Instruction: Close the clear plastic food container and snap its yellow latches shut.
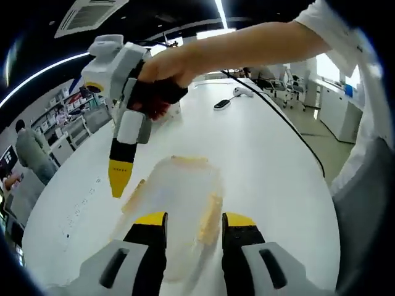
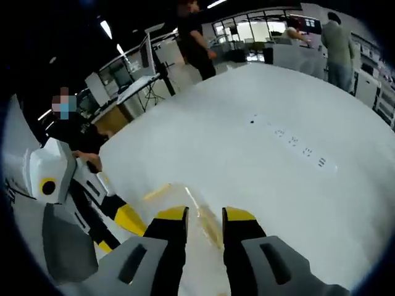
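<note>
My left hand-held gripper [image 1: 194, 223] is low over the white bench [image 1: 265, 160], jaws apart above the clear container [image 1: 176, 203] — yellow latches [image 1: 208, 217] at its edges. Right hand-held gripper [image 1: 118, 182] hangs upper left, tip down — apart from the container.

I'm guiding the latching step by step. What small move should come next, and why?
Probably lower the right tongs onto the yellow latch at the container's edge. They hover just above it, tips together, not touching, while the left tongs straddle the container's near side.
</note>
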Action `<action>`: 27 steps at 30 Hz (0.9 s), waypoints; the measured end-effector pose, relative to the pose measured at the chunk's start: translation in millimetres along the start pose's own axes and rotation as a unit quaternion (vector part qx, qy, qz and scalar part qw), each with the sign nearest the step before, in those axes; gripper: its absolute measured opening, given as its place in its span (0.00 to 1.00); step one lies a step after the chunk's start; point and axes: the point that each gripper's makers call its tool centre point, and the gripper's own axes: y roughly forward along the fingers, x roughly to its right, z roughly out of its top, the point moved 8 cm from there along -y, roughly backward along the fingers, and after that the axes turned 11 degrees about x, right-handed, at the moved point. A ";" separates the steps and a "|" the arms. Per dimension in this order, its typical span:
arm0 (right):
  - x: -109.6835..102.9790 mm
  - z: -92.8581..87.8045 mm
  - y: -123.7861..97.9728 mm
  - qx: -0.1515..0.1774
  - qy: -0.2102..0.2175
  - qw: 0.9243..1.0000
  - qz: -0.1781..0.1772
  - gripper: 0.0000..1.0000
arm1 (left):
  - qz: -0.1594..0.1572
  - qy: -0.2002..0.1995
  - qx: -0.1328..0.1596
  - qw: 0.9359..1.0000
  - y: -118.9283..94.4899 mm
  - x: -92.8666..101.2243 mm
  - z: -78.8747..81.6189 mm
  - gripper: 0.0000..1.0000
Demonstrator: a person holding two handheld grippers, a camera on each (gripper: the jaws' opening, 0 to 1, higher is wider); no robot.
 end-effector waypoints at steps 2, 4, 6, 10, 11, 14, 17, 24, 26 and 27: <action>0.5 -2.6 0.5 -0.017 -0.014 1.000 0.007 0.27 | -0.001 0.024 -0.015 1.000 2.7 1.3 -3.5 0.30; 2.3 -5.3 1.5 -0.039 -0.034 0.999 0.010 0.27 | -0.002 0.042 -0.025 0.999 3.8 2.6 -6.8 0.30; 2.3 -7.9 4.2 -0.055 -0.036 0.998 0.017 0.27 | -0.004 0.050 -0.019 0.999 5.4 0.3 -5.4 0.30; -4.7 -14.4 7.5 -0.080 -0.047 0.995 0.040 0.29 | -0.002 0.060 -0.021 0.998 5.1 -3.2 -6.2 0.28; -5.9 -15.8 8.9 -0.087 -0.051 0.994 0.044 0.29 | -0.004 0.066 -0.022 0.998 5.2 -3.2 -6.3 0.28; -8.0 -19.7 13.7 -0.111 -0.072 0.990 0.049 0.29 | -0.002 0.072 -0.023 0.997 5.7 -3.6 -6.9 0.27; -7.3 -12.8 23.8 -0.112 -0.071 0.989 0.062 0.31 | -0.003 0.076 -0.022 0.997 5.8 -3.8 -6.9 0.28; -0.9 -7.1 27.9 -0.131 -0.095 0.984 0.077 0.32 | -0.006 0.083 -0.020 0.996 5.8 -3.5 -7.7 0.28; -3.4 -8.3 26.7 -0.135 -0.105 0.982 0.082 0.32 | -0.006 0.085 -0.019 0.996 6.0 -3.4 -7.9 0.29; -4.4 -8.1 27.0 -0.139 -0.108 0.981 0.084 0.31 | -0.007 0.085 -0.019 0.996 6.2 -3.4 -7.6 0.29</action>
